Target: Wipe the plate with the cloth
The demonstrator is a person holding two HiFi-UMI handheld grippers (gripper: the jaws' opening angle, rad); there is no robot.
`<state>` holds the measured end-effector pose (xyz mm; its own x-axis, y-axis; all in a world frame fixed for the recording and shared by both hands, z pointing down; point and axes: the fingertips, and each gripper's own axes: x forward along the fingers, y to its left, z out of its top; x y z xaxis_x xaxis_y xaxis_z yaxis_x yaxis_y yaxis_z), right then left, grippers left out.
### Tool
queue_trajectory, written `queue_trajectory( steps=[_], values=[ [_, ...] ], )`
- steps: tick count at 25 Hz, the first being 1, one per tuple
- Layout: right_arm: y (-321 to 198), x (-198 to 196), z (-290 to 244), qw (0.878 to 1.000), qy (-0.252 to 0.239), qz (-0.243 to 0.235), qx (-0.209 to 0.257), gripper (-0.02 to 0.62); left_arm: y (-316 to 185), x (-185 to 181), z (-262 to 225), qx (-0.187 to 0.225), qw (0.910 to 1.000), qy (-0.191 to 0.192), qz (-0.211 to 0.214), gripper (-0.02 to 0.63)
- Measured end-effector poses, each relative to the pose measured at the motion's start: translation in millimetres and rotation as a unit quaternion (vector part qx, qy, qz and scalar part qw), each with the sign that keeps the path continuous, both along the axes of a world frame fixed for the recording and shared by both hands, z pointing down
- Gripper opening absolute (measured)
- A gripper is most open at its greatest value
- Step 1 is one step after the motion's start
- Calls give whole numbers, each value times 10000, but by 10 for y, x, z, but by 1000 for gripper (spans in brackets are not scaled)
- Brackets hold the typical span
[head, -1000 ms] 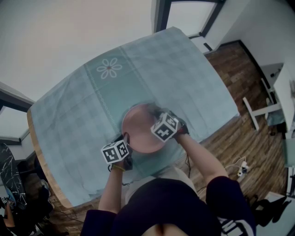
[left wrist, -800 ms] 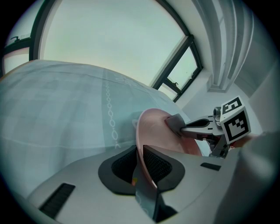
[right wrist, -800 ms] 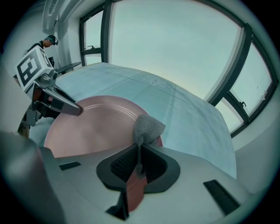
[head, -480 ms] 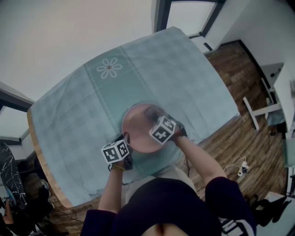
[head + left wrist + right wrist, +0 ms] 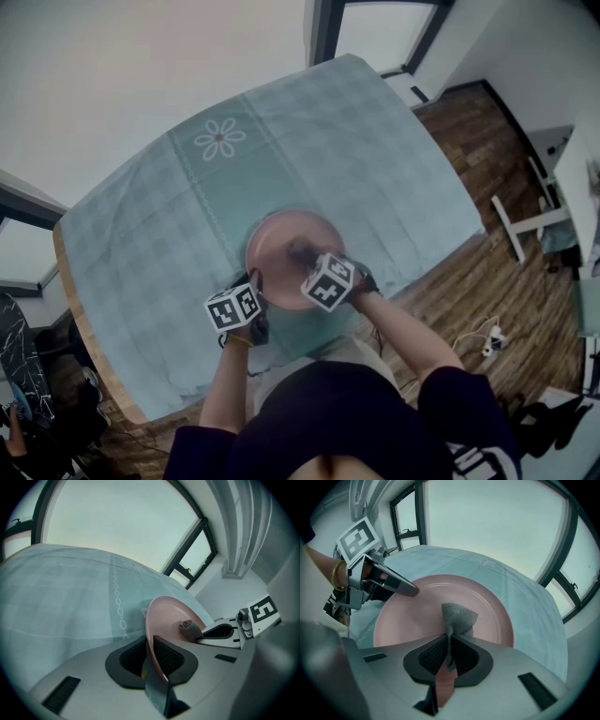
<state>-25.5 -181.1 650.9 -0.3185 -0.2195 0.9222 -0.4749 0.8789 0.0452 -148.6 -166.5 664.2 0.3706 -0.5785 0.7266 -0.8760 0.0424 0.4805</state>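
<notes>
A round pink plate [image 5: 281,246] [image 5: 422,613] [image 5: 171,616] lies on the table near its front edge. My left gripper [image 5: 255,286] [image 5: 150,656] is shut on the plate's near left rim, the thin edge pinched between its pads. A small grey cloth [image 5: 457,616] [image 5: 300,251] [image 5: 190,629] is bunched in my right gripper [image 5: 305,258] [image 5: 449,654], which is shut on it. The cloth's free end rests on the plate's inner surface, near its middle. The left gripper [image 5: 391,581] shows at the plate's left rim in the right gripper view.
A pale teal checked tablecloth [image 5: 356,150] with a flower print [image 5: 217,139] covers the table. Windows stand behind the table. Wooden floor [image 5: 469,272], a white stand and cables lie to the right, beyond the table's edge.
My right gripper has drawn the cloth from the plate's far right part toward its middle and nearer to me. The left gripper and the plate have stayed in place.
</notes>
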Motion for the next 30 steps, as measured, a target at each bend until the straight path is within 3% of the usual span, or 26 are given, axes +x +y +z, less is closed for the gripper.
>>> queue_trajectory(
  steps=[17, 30],
  values=[
    [637, -133, -27, 9957, -59, -518, -769, 32, 3, -1, 10, -13, 10000, -17, -61, 58],
    [835, -248, -131, 9920, -168, -881, -890, 32, 18, 2, 7, -10, 9999, -60, -82, 58]
  ],
)
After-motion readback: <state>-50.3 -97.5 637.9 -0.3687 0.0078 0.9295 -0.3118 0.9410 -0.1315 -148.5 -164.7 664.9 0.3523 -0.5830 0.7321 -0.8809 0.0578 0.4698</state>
